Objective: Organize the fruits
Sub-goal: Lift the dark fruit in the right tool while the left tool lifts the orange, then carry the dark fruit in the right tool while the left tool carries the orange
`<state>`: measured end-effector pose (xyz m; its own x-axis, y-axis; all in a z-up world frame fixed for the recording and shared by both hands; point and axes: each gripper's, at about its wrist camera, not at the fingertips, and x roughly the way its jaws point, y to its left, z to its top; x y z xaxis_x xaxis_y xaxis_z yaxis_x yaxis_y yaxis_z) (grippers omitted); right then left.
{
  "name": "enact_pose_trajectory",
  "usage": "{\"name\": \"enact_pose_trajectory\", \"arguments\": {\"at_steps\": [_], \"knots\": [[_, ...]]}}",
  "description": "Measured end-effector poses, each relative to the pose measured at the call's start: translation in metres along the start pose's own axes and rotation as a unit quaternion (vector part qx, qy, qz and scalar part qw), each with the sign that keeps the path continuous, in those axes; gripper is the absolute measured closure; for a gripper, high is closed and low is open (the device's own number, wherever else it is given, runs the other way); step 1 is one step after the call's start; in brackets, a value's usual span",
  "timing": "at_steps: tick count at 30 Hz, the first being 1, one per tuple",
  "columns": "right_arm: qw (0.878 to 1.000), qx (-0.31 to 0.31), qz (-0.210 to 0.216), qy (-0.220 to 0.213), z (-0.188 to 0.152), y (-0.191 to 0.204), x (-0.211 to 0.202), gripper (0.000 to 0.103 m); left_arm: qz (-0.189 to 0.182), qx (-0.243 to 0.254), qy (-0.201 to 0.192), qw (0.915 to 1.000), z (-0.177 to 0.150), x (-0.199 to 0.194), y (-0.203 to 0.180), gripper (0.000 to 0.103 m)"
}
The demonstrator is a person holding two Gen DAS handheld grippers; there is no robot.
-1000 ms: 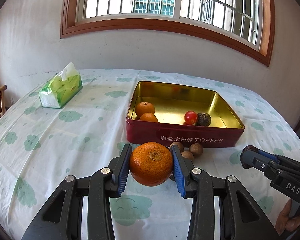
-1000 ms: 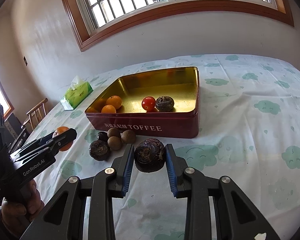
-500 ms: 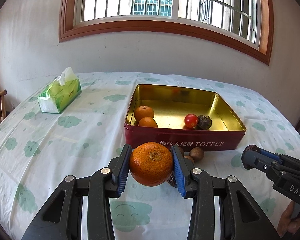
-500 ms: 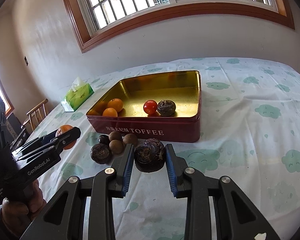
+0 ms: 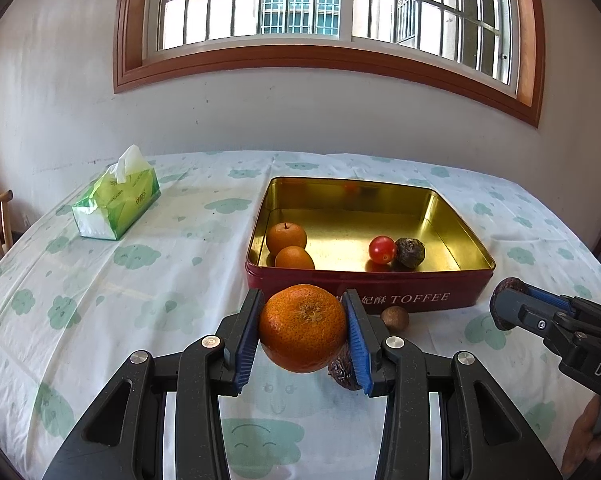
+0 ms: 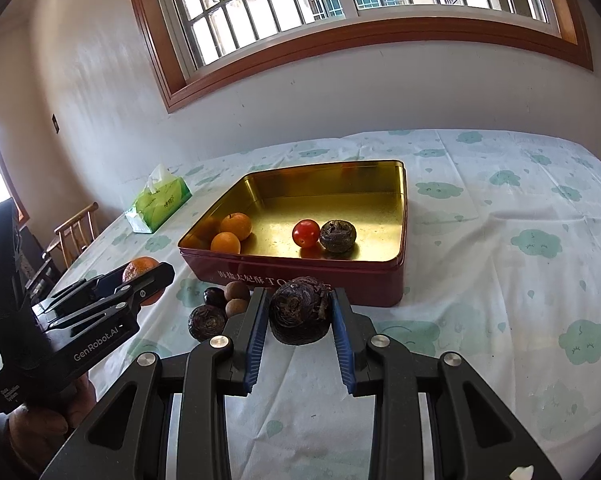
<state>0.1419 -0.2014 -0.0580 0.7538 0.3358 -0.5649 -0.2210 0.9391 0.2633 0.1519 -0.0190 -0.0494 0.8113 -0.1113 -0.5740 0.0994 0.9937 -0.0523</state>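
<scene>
Both grippers are sitting closer to the red toffee tin [image 5: 380, 280] than a second ago; its front wall is filling more of each wrist view, and the loose fruit on the cloth is sliding under and behind the fingers. The grips themselves are staying unchanged.

The left gripper [image 5: 303, 330] is clenching a large orange [image 5: 303, 328] between its blue pads, carrying it clear of the tablecloth [image 5: 140, 280] just short of the tin's front wall. The right gripper [image 6: 300, 316] is clamping a dark wrinkled passion fruit [image 6: 300, 310], also lifted and just before the tin's front wall.

Inside the tin, two small oranges [image 6: 231, 232] are lying touching at the left side; a cherry tomato [image 6: 305, 233] and a second wrinkled dark fruit [image 6: 337, 236] are sitting together toward the middle right.

On the cloth in front of the tin, between the two grippers, a cluster is waiting: two brown longans [image 6: 236, 296], a small dark plum-like fruit [image 6: 214, 297] and another wrinkled dark fruit [image 6: 206, 322]. In the left wrist view the orange and the right-hand finger are hiding most of this cluster; one longan is showing.

A green tissue box [image 5: 116, 200] is standing well apart at the far left. A wooden chair [image 6: 74, 232] is standing beyond the table edge. A hand [image 6: 40, 424] is gripping the left tool's handle.
</scene>
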Motion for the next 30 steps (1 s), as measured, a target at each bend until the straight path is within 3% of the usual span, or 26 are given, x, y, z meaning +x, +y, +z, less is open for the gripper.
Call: {"name": "enact_pose_trajectory", "arguments": {"at_steps": [30], "knots": [[1.0, -0.008, -0.002, -0.004, 0.011, 0.004, 0.005, 0.074, -0.004, 0.009, -0.005, 0.9999, 0.018, 0.016, -0.002, 0.062]]}}
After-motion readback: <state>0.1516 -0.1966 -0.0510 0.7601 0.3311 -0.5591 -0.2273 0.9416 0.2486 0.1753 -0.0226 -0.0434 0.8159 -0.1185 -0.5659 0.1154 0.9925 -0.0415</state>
